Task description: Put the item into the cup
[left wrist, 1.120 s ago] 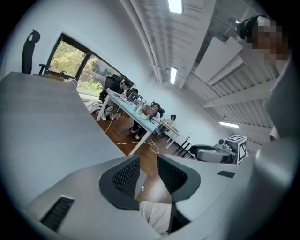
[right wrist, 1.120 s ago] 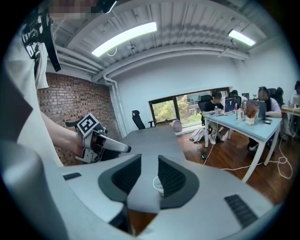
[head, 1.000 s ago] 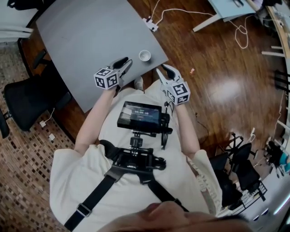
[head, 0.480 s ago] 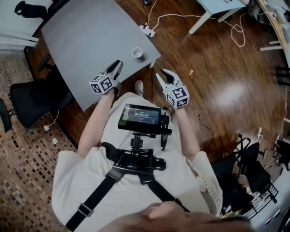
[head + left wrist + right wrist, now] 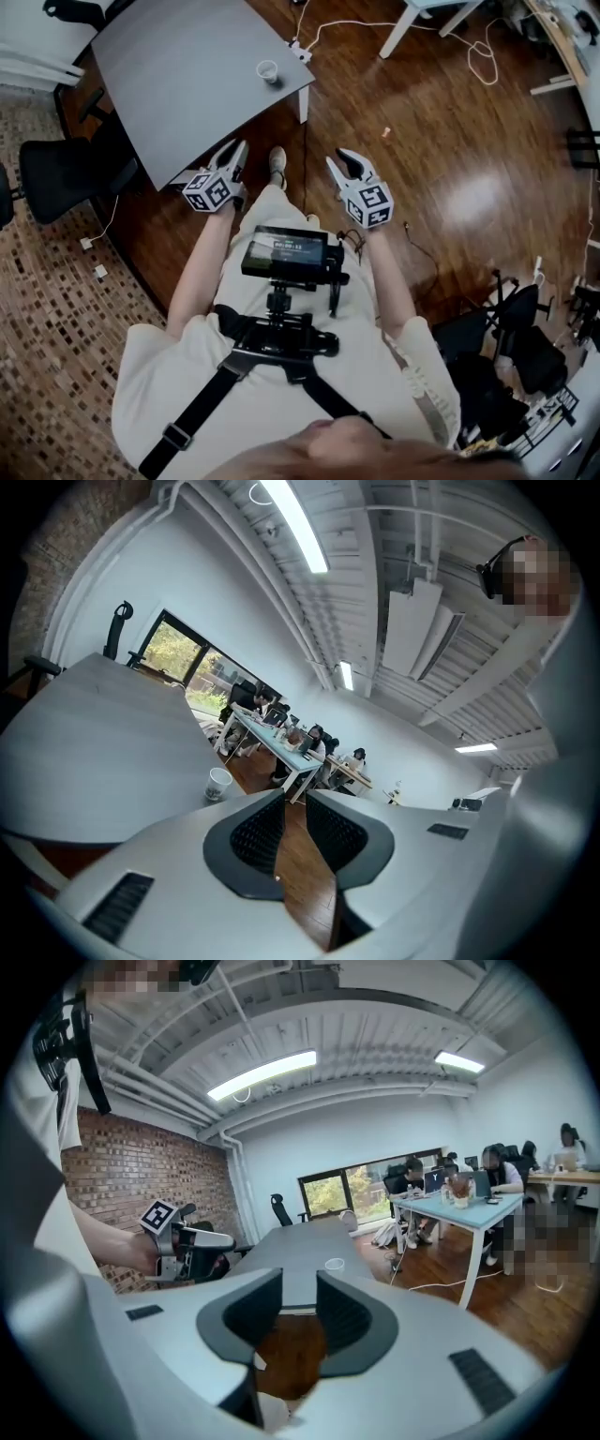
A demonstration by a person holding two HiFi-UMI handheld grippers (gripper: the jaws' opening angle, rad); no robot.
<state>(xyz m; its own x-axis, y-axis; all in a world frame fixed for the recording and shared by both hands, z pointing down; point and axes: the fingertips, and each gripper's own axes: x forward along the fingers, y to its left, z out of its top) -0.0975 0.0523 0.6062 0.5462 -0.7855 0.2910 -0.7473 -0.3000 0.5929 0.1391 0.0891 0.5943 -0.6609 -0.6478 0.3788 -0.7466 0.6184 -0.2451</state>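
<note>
cup (image 5: pixel 268 71): upright by desk (image 5: pixel 178 84) right corner, inside unseen; item not made out | left gripper (image 5: pixel 234 152): nearer, cup ahead-left; jaws just drawn in to a narrow gap, empty | right gripper (image 5: pixel 343 161): cup straight ahead; jaws apart, empty

Tabletop (image 5: pixel 187 66) is plain mid-grey and the cup (image 5: pixel 268 71) on it is white. Floor (image 5: pixel 441 141) is glossy reddish-brown wood planks, then it turns into tiles (image 5: pixel 47 328) in a speckled brown-and-tan mosaic. Chair (image 5: pixel 66 178) is black, shirt (image 5: pixel 403 384) is cream, and the brick wall (image 5: pixel 131 1185) is rusty red-brown with pale mortar lines.
</note>
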